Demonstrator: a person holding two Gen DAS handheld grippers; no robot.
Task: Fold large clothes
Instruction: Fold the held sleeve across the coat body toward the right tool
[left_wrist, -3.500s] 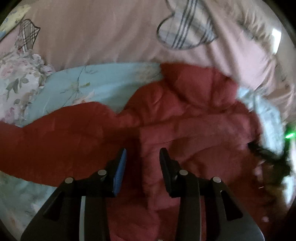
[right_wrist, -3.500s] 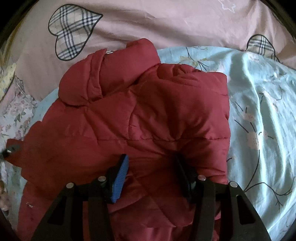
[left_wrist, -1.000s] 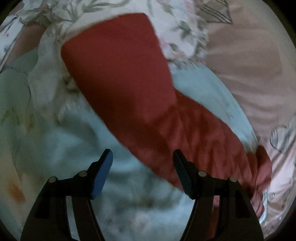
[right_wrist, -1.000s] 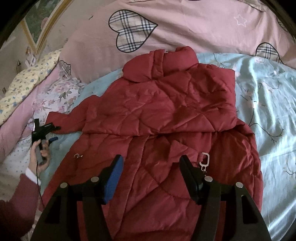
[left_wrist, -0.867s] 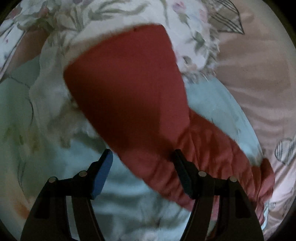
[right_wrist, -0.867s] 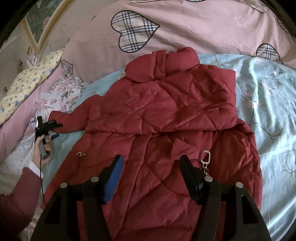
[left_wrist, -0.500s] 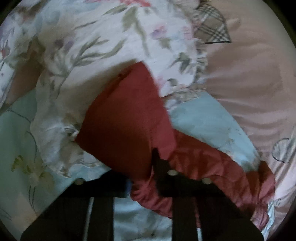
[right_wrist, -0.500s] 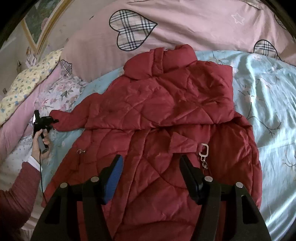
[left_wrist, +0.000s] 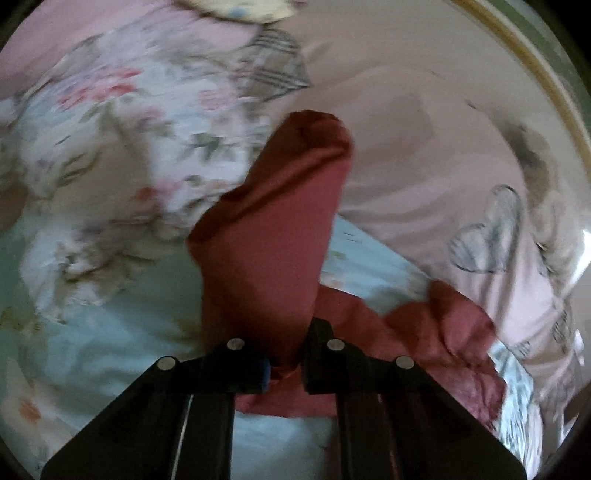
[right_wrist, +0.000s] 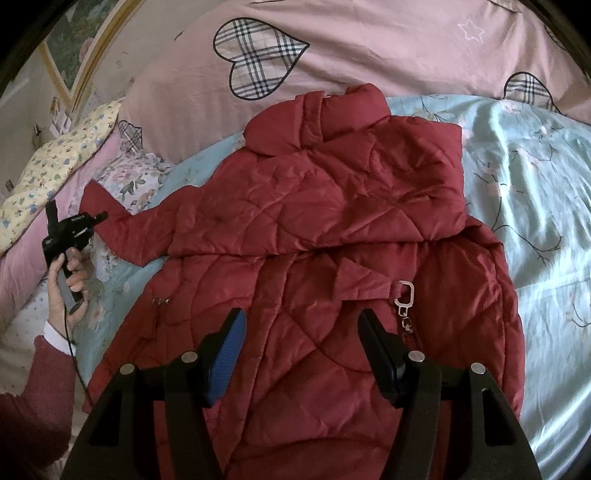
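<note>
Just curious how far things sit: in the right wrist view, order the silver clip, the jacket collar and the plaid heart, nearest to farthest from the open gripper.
1. Silver metal clip, just right of the right gripper.
2. Red quilted jacket's collar, farther up.
3. Plaid heart patch, on the pink cover beyond.

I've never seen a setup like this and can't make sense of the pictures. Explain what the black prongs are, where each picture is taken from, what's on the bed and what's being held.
No robot here: a person holds a hand tool with two pinching fingers in each hand, and each tool carries a wide-angle camera looking out along its fingers.

The right tool's picture shows the right gripper with its fingers apart, holding nothing, above a red quilted jacket spread on a light blue floral sheet, with a pink cover with plaid hearts behind. At the far left of that picture is the person's left hand, holding the other tool.

The left tool's picture, which is blurred, shows the left gripper pinched shut on the jacket's sleeve, whose end sticks out past the fingers.
</note>
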